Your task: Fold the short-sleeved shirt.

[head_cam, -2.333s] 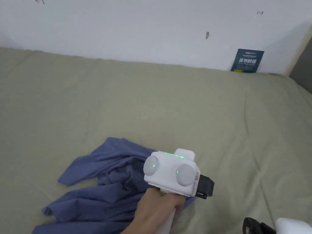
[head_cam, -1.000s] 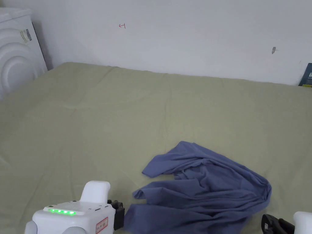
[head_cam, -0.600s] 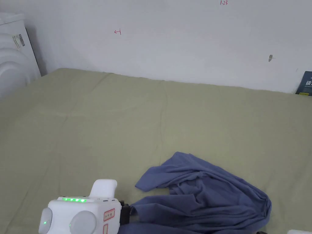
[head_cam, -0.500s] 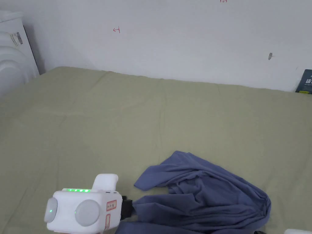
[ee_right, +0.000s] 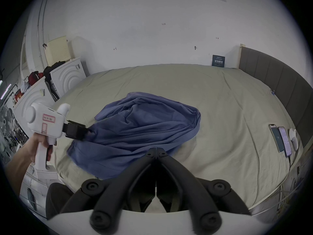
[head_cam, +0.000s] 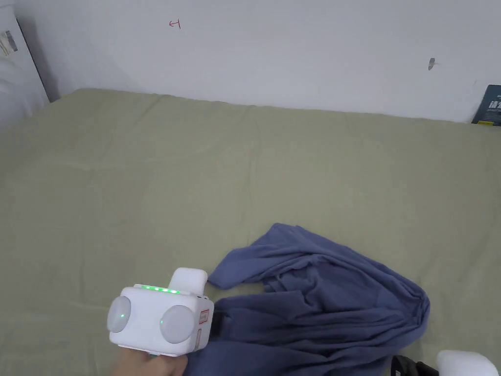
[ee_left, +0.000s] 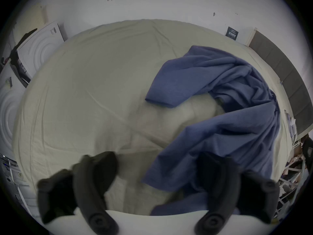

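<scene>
A blue short-sleeved shirt lies crumpled on the olive bed sheet, one sleeve spread to the left. My left gripper is at the shirt's left edge. In the left gripper view it stands open, with loose blue cloth over its right jaw and bare sheet by the left one. The right gripper view shows the left gripper touching that same edge. My right gripper is shut, tips together, just in front of the shirt's near hem. It sits low at the near right.
The bed meets a white wall at the back. A grey headboard runs along the right. Two phones and a small white object lie near the bed's right edge. White appliances stand to the left.
My left gripper has moved right and forward, up to the shirt's left edge. The shirt lies much as before. The head camera has shifted.
</scene>
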`<state>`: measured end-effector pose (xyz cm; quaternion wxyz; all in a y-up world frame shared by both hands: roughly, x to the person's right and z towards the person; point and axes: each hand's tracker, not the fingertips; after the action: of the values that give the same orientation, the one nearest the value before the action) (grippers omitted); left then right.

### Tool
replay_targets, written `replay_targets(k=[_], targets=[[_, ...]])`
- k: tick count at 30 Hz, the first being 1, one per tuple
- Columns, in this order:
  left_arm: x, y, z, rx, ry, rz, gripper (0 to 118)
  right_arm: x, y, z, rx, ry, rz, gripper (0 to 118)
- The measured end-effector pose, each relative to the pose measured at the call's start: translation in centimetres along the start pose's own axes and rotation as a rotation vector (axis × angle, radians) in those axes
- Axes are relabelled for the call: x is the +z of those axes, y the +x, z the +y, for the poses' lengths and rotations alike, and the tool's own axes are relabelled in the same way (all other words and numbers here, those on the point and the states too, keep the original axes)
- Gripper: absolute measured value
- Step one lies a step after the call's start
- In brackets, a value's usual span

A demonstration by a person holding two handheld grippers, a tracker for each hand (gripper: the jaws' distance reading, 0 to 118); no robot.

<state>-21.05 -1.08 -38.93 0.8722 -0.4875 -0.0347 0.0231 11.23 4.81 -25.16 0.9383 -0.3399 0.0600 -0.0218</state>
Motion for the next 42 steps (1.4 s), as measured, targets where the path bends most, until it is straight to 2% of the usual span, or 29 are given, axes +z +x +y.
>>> replay_targets(k=[5, 8, 10, 13, 17, 20, 26, 30, 31, 36, 37, 40, 41, 42], targets=[[0.7, -2.0, 1.0, 0.017, 0.005, -0.038, 0, -1.0, -0.2, 0.8, 0.007, -0.001, 0.012, 0], [1.8, -1.8, 0.3, 0.064, 0.009, -0.062, 0, -2.3, -0.8, 2.9, 0.064, 0.008, 0.012, 0], [2.1, -0.7, 0.1, 0.039, 0.015, -0.062, 0, -3.3, -1.1, 4.3, 0.09, 0.025, 0.015, 0], [1.8, -1.0, -0.3, 0.017, 0.022, -0.069, 0, -4.6, -1.3, 6.6, 0.082, 0.036, 0.033, 0], [0.1, -4.5, -0.1, 0.028, 0.051, -0.099, 0, -5.4, -1.8, 7.9, 0.097, 0.057, 0.045, 0], [2.5, -2.3, -0.2, 0.039, 0.057, -0.11, 0, -5.8, -2.0, 8.6, 0.097, 0.06, 0.052, 0], [2.4, -2.7, -0.2, 0.034, 0.049, -0.109, 0, -7.1, -2.7, 10.1, 0.115, 0.06, 0.068, 0], [2.4, -2.3, -0.1, 0.046, 0.044, -0.113, 0, -11.1, -4.0, 13.1, 0.201, 0.016, 0.071, 0], [2.3, -2.2, 0.0, 0.044, 0.048, -0.112, 0, -12.6, -4.4, 14.0, 0.225, -0.001, 0.1, 0], [1.2, -3.1, -0.5, 0.035, 0.041, -0.116, 0, -21.2, -7.0, 18.0, 0.296, -0.168, 0.136, 0], [0.9, -3.5, -0.3, 0.044, 0.046, -0.125, 0, -22.5, -7.7, 18.2, 0.304, -0.156, 0.128, 0], [1.3, -3.0, -0.4, 0.053, 0.052, -0.146, 0, -26.1, -9.8, 18.9, 0.364, -0.246, 0.174, 1], [1.3, -3.0, -0.4, 0.051, 0.049, -0.152, 0, -26.9, -10.3, 18.9, 0.371, -0.253, 0.19, 3], [0.8, -3.4, -0.9, 0.05, 0.045, -0.153, 0, -27.8, -10.8, 19.1, 0.389, -0.281, 0.219, 28]])
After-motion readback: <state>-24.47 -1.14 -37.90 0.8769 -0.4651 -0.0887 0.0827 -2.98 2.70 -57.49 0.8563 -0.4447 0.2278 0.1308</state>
